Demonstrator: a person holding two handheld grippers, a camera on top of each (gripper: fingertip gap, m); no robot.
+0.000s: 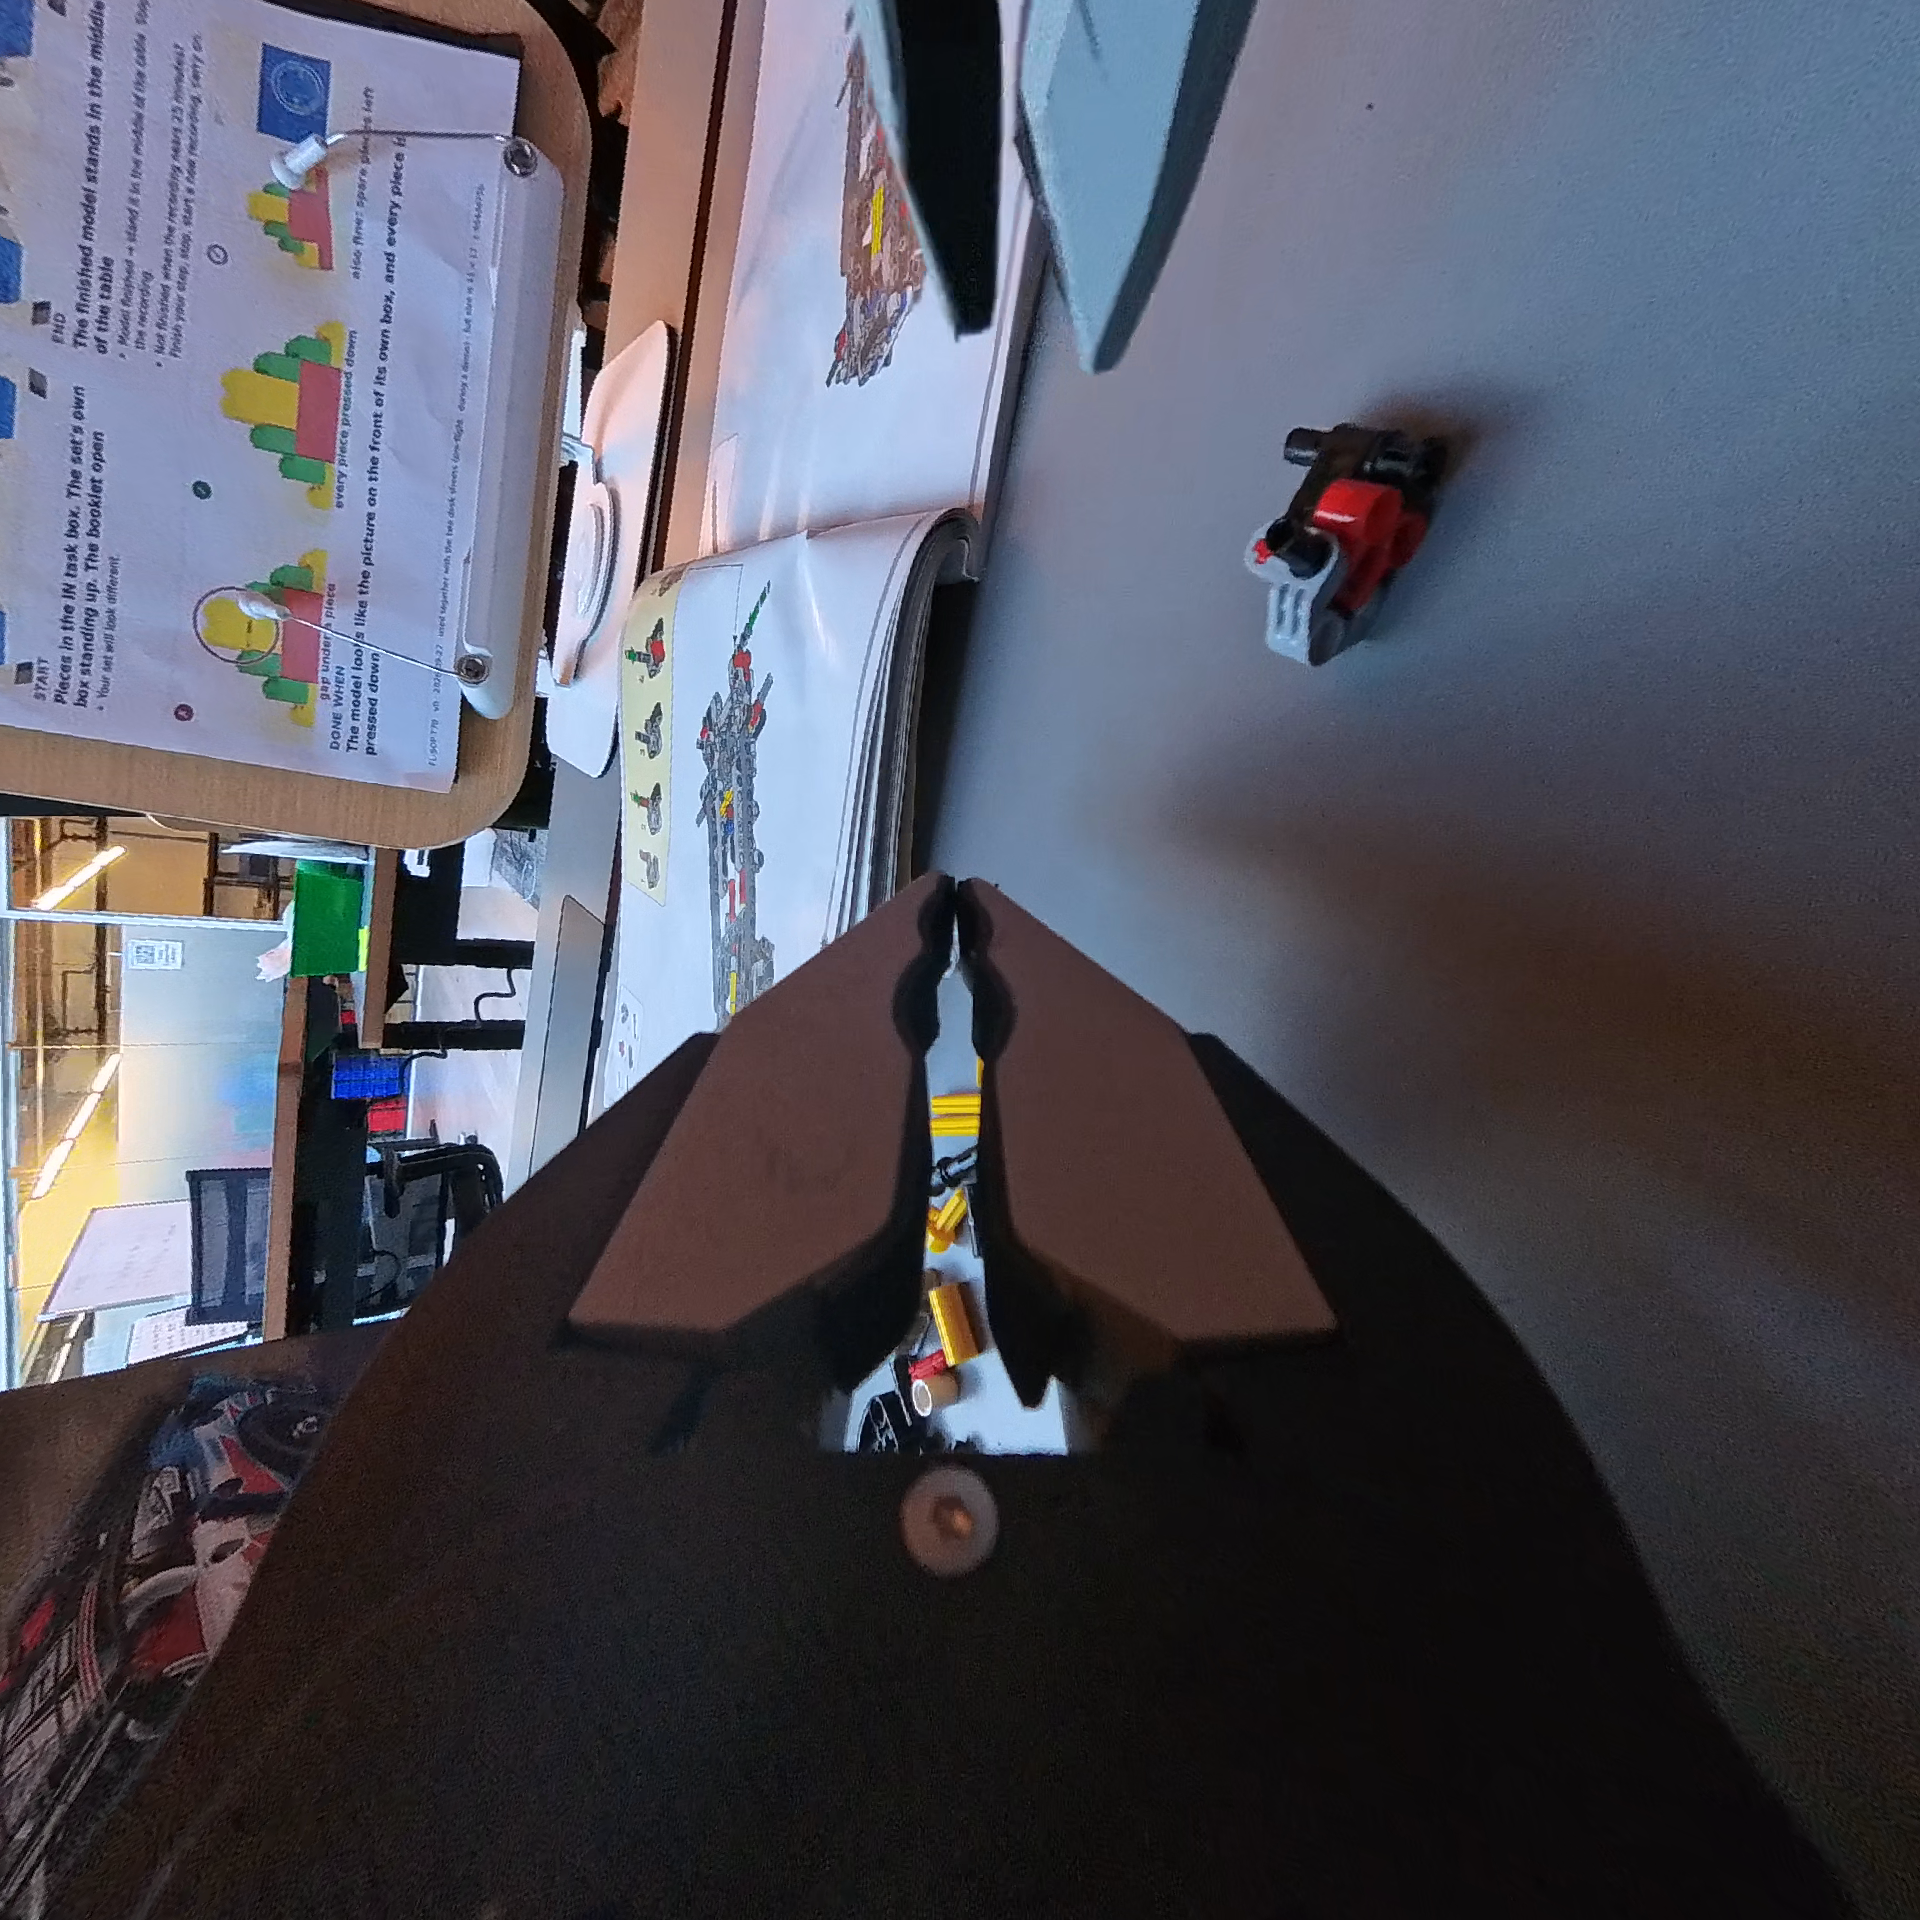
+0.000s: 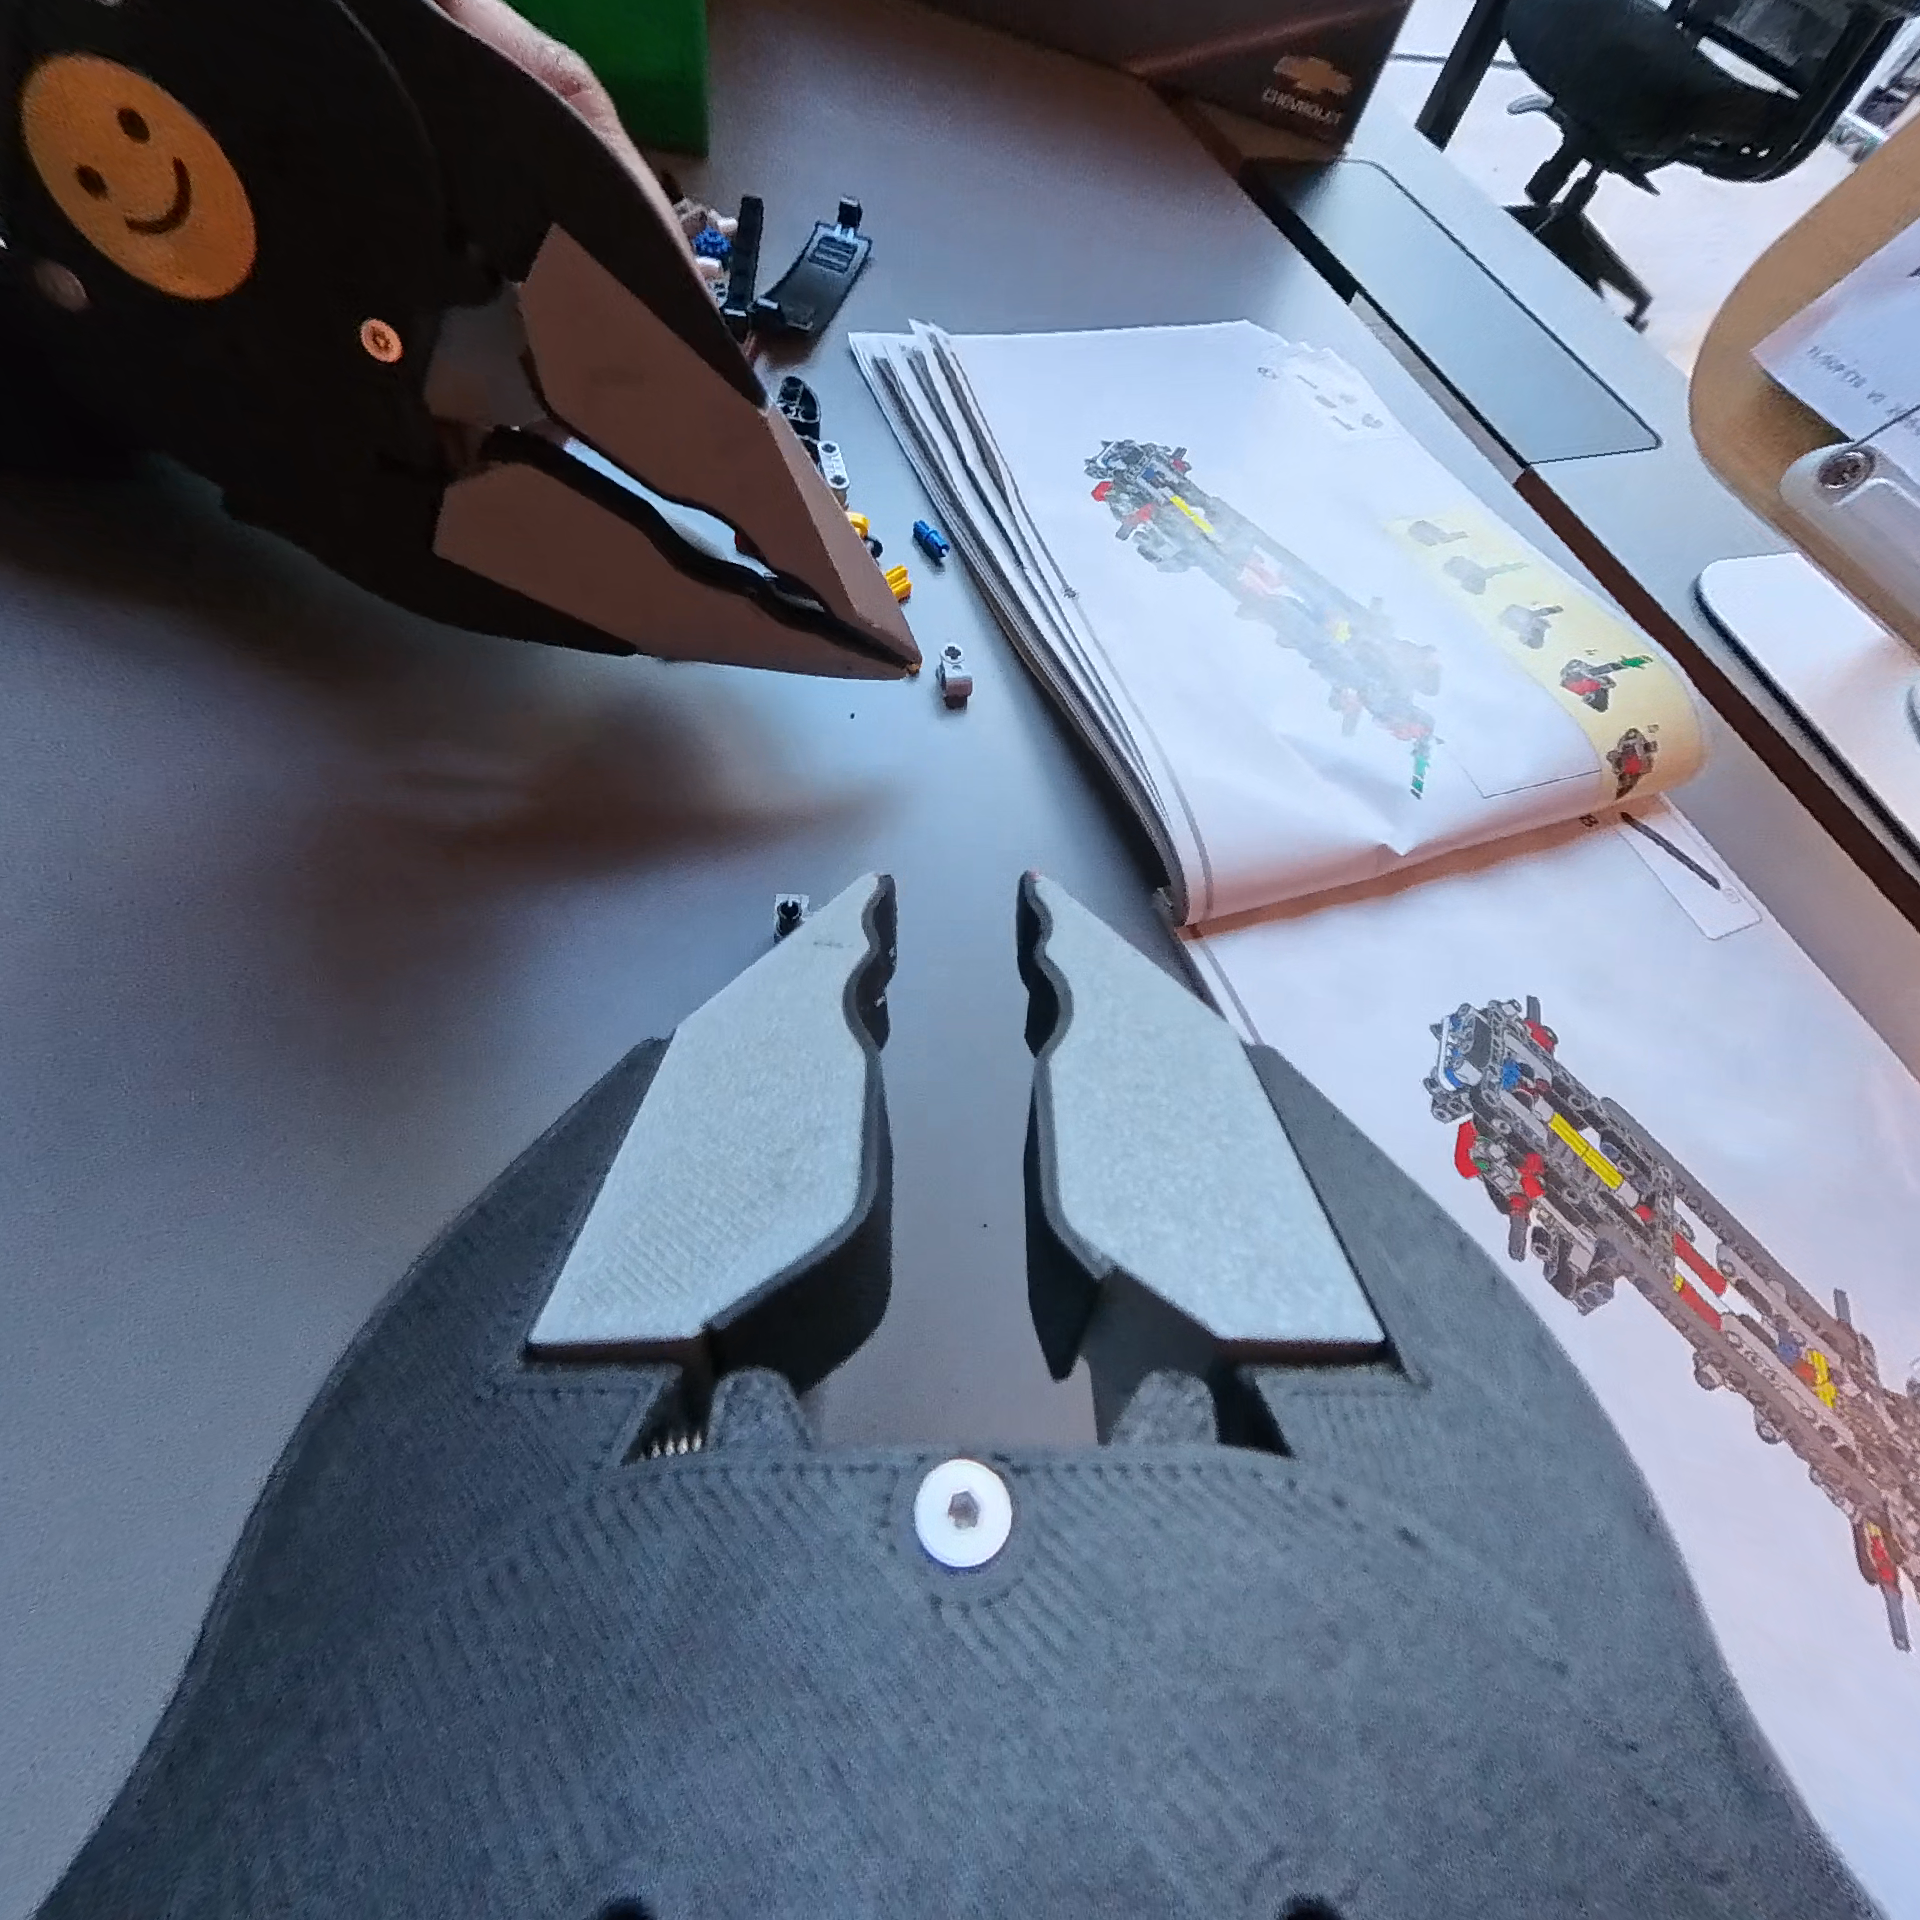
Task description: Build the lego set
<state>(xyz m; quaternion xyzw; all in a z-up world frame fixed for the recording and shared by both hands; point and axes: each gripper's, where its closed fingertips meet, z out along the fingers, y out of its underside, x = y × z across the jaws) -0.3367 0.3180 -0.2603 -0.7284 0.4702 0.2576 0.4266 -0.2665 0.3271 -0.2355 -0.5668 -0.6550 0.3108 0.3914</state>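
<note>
The left hand-held gripper (image 2: 906, 665) hangs tilted above the grey bench (image 2: 312, 935) with its brown fingers (image 1: 831, 1039) pinched together; a tiny orange speck shows at the tip, perhaps a pin, though I cannot tell. The right hand-held gripper (image 2: 956, 894) hovers with grey fingers (image 2: 769, 1091) parted around bare bench, beside the open instruction booklet (image 2: 1299, 571), probably kept near for reference. Only the left wrist view shows the small red, black and grey brick assembly (image 1: 1340, 540); only the right shows the small grey connector piece (image 2: 954, 670) by the left tip.

Ahead of my right gripper (image 2: 954, 894), bare grey tabletop (image 2: 312, 935) lies open; the instruction booklet (image 2: 1247, 582) hems the right side, loose building pieces (image 2: 954, 670) and my left gripper (image 2: 902, 665) crowd beyond.
</note>
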